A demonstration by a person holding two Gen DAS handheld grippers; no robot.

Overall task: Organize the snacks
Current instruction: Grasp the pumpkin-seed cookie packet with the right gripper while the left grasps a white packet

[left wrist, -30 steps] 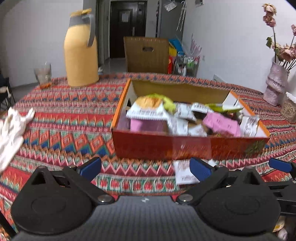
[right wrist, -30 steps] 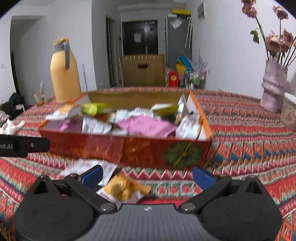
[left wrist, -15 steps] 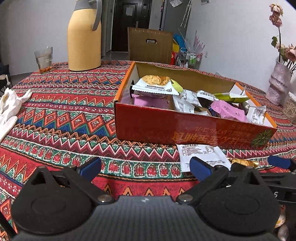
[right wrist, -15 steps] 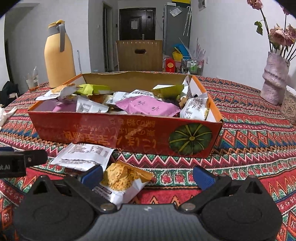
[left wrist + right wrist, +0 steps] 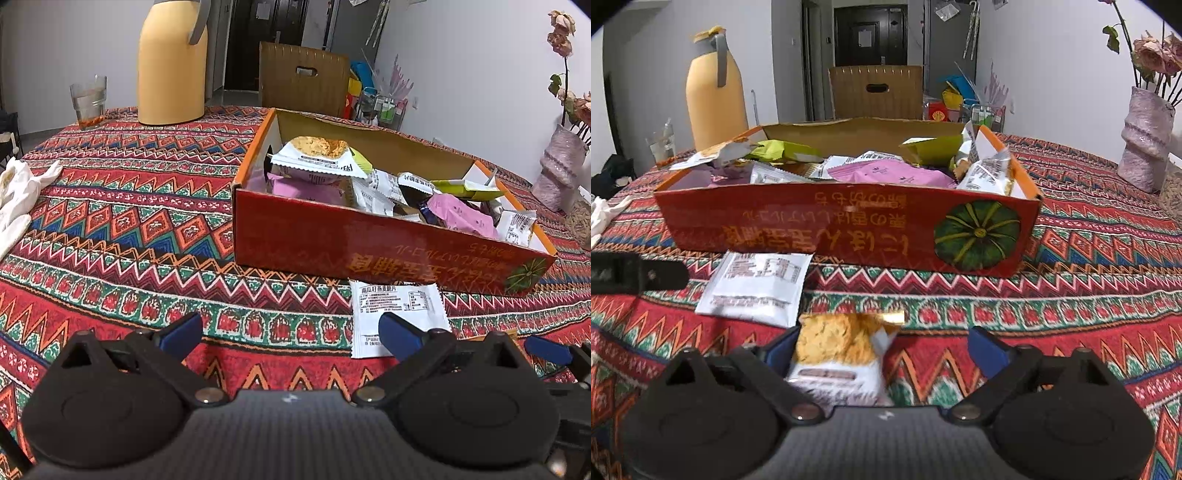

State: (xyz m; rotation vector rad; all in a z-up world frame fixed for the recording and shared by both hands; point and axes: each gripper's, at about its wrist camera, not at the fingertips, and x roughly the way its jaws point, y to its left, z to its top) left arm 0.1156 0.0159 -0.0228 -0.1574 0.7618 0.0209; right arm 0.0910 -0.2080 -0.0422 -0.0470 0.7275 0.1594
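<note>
Left wrist view: the left gripper (image 5: pixel 290 334) stands open and empty above the tablecloth (image 5: pixel 122 229); a white snack packet (image 5: pixel 397 314) lies just before the red snack box (image 5: pixel 369 243).

Right wrist view: the right gripper (image 5: pixel 881 350) jaws are closing around a cracker packet (image 5: pixel 842 354), the right pad not yet touching it.
</note>
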